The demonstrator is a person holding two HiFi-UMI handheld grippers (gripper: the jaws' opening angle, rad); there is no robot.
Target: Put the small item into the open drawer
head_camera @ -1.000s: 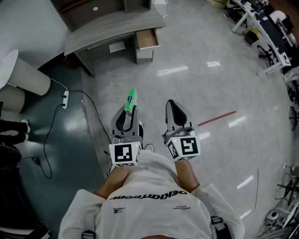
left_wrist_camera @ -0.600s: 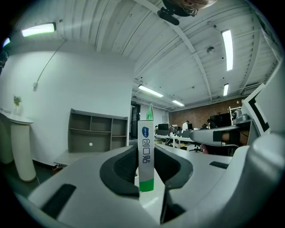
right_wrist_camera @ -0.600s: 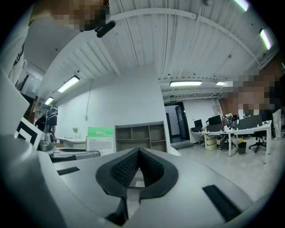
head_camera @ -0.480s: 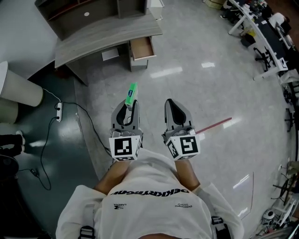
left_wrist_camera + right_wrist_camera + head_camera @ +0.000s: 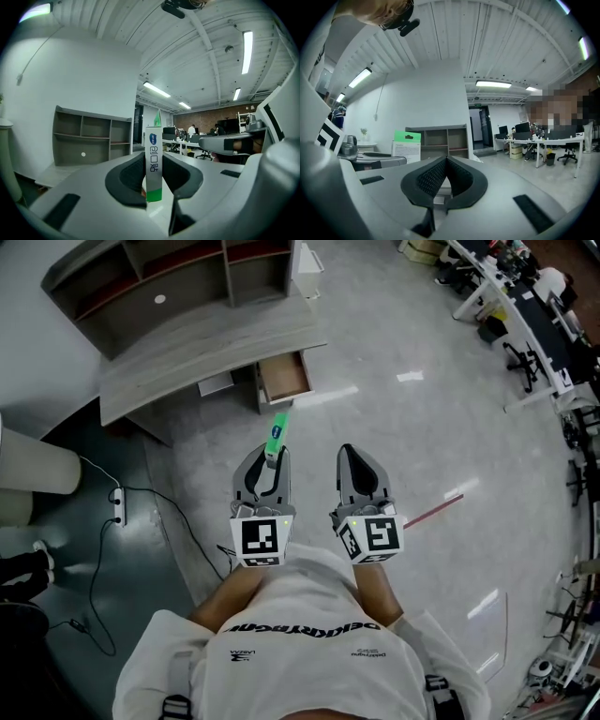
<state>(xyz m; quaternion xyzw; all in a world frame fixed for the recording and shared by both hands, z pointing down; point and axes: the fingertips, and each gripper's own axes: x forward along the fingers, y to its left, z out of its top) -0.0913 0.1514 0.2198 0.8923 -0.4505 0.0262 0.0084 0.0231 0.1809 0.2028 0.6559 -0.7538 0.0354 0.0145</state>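
Observation:
My left gripper (image 5: pixel 266 468) is shut on a small white-and-green box (image 5: pixel 277 435), which sticks out past its fingertips toward the desk. In the left gripper view the box (image 5: pixel 153 159) stands upright between the dark pads, pinched near its green lower end. The open drawer (image 5: pixel 284 378) hangs out of the grey curved desk (image 5: pixel 187 348), a short way ahead of the box across bare floor. Beside the left one, my right gripper (image 5: pixel 355 463) points the same way, and its view shows the pads (image 5: pixel 433 176) meeting at the tip with nothing between them.
A grey shelf unit (image 5: pixel 141 277) sits on the desk. A power strip with cables (image 5: pixel 117 509) lies on the dark floor at left, near a white cylinder (image 5: pixel 37 470). Office desks and chairs (image 5: pixel 525 315) stand at the far right. A red strip (image 5: pixel 436 512) marks the floor.
The desk and open drawer have come closer and lower in the head view as both grippers advanced toward them. The box stays in the left gripper; the right stays shut.

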